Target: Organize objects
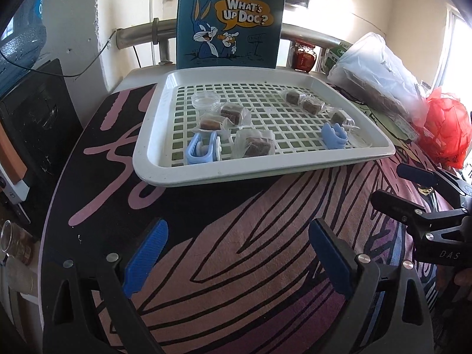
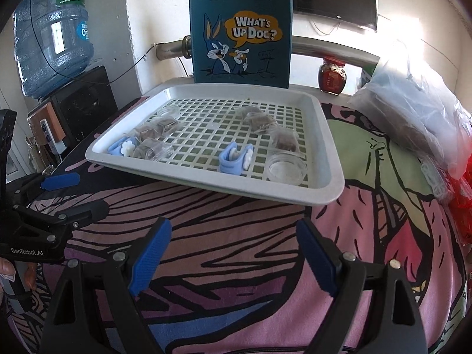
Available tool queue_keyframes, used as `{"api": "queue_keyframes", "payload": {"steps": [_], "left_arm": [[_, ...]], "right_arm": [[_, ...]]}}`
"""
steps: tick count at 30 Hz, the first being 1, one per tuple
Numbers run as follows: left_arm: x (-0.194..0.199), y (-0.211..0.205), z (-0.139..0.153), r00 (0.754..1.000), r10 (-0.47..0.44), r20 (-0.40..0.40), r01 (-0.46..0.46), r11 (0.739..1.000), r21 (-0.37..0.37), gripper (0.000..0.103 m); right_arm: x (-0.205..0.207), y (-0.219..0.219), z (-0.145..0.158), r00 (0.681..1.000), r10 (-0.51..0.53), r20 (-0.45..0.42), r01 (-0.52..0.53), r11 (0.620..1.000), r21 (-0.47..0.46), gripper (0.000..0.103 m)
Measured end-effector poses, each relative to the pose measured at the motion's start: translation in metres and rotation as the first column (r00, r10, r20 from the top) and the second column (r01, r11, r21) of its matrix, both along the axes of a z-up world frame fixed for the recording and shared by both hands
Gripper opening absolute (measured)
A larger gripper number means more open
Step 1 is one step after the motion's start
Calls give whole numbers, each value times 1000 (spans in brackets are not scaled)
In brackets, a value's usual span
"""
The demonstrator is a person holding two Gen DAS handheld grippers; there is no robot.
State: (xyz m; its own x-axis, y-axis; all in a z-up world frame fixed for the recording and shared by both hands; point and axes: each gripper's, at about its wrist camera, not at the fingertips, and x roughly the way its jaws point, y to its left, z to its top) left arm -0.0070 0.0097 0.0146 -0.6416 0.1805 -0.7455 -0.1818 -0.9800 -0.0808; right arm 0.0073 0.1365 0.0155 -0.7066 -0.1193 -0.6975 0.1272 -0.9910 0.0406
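Note:
A white perforated tray (image 1: pixel 236 174) (image 2: pixel 206 185) lies on the patterned cloth. It holds several wrapped brown snack cubes (image 1: pixel 255 144) (image 2: pixel 153 149), two light blue hair clips (image 1: pixel 202 149) (image 2: pixel 236 159) and two small clear dishes (image 1: pixel 205 100) (image 2: pixel 284 169). A blue cartoon tote bag (image 1: pixel 230 20) (image 2: pixel 242 35) stands upright behind the tray. My left gripper (image 1: pixel 237 236) (image 2: pixel 67 194) hovers open over the cloth, short of the tray's near left edge. My right gripper (image 2: pixel 234 236) (image 1: pixel 413 188) is open too, short of the near right edge. Neither holds anything.
A red jar (image 1: pixel 303 56) (image 2: pixel 332 75) stands behind the tray on the right. A bulky clear plastic bag (image 1: pixel 380 70) (image 2: pixel 413 112) and a red bag (image 1: pixel 445 124) crowd the right side. A water bottle (image 2: pixel 50 35) and a black speaker (image 1: pixel 38 118) stand off the left edge.

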Motion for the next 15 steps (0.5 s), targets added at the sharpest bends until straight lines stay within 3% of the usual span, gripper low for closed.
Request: {"api": "queue_keyframes", "payload": {"steps": [15], "left_arm": [[-7,9,-11,998,-11,69,14,999,-41,97]], "right_arm": [[-17,1,-19,989,-34,142,33,999,10,88]]}}
